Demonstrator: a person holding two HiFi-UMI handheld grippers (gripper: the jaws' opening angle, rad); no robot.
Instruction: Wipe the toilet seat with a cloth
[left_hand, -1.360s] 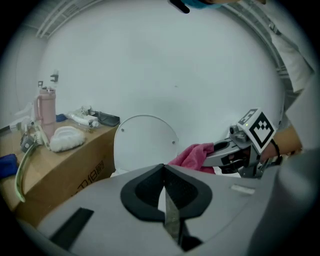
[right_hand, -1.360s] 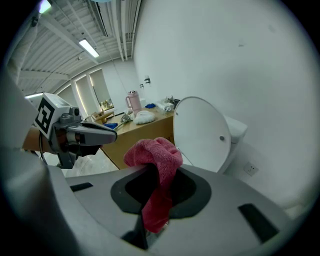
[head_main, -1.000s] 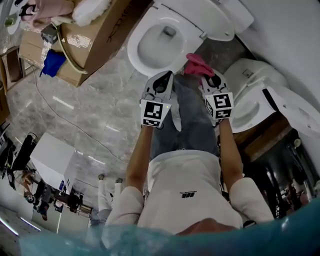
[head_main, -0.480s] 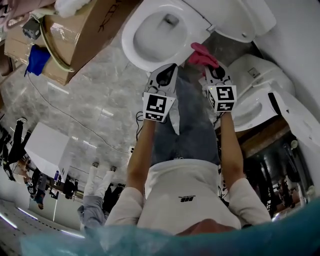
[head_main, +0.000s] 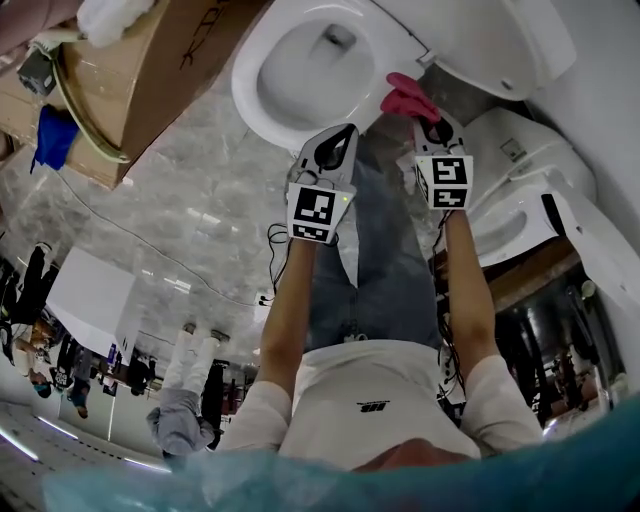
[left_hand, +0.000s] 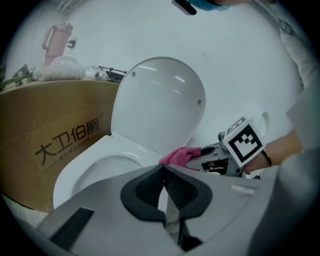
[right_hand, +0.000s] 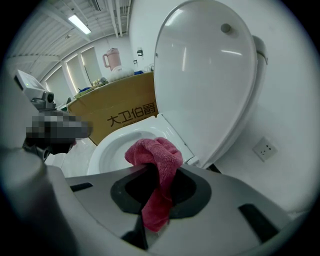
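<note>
Both arms reach straight out toward twelve o'clock, the left forearm (head_main: 290, 305) and right forearm (head_main: 470, 290) running side by side. At eleven o'clock, the left tool (head_main: 346, 132) has its jaws pressed together, nothing between them. At one o'clock, the right tool (head_main: 424, 112) has its jaws clamped on the pink cloth (head_main: 404, 97).

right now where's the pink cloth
The pink cloth is clamped in the right gripper, upper centre-right of the head view, just off the toilet seat's right edge near the raised lid; the shut left gripper is beside it.
</note>
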